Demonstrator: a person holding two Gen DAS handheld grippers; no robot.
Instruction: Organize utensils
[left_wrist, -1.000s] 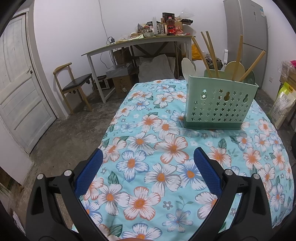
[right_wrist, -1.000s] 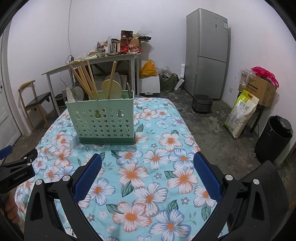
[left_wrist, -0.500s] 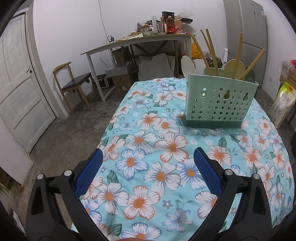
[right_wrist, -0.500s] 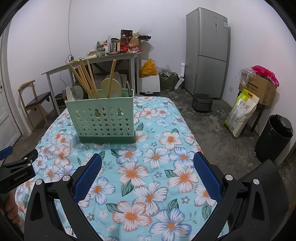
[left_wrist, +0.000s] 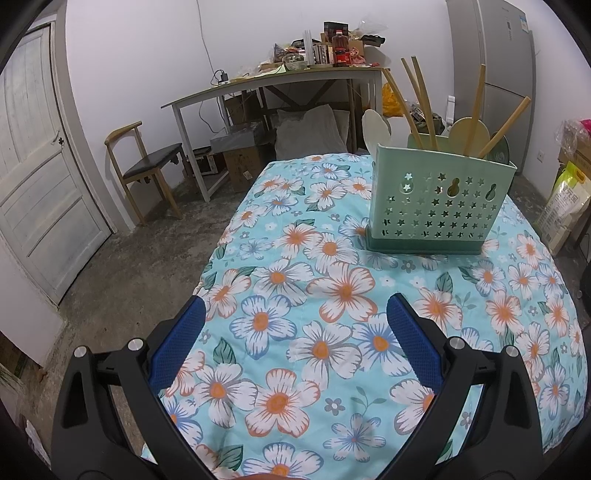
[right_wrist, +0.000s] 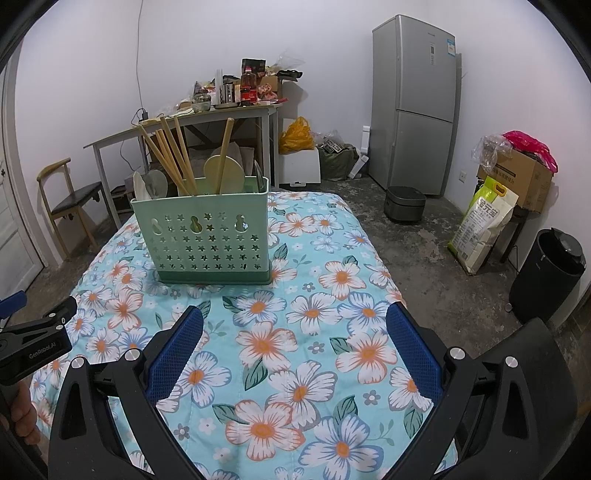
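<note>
Left wrist view is showing the left gripper (left_wrist: 295, 314) hovering over the near part of a table draped in a floral cloth (left_wrist: 332, 332), its blue-padded jaws standing wide apart with nothing between them. A mint-green utensil caddy (left_wrist: 439, 206) is sitting upright on the cloth ahead and to the right, well apart from the fingers, its front wall pierced with star-shaped and gourd-shaped holes. Wooden chopsticks (left_wrist: 421, 99) are leaning out of it at several angles, and pale flat spatula heads (left_wrist: 469, 133) are poking up above the rim; which inner compartment each one is standing in cannot be told from here. Right wrist view is showing the right gripper (right_wrist: 295, 317) likewise hanging above the cloth with its jaws spread wide and empty, the caddy (right_wrist: 207, 229) standing ahead and slightly to the left of it. At the left edge of that view, the black body of the left gripper (right_wrist: 37, 339) is reaching in, with part of a hand (right_wrist: 22, 413) wrapping its handle below. Beyond the table, a wooden chair (left_wrist: 147, 162) is standing by a cluttered desk (left_wrist: 277, 77), and a grey refrigerator (right_wrist: 413, 103) is standing against the far wall near a black bin (right_wrist: 550, 273).
</note>
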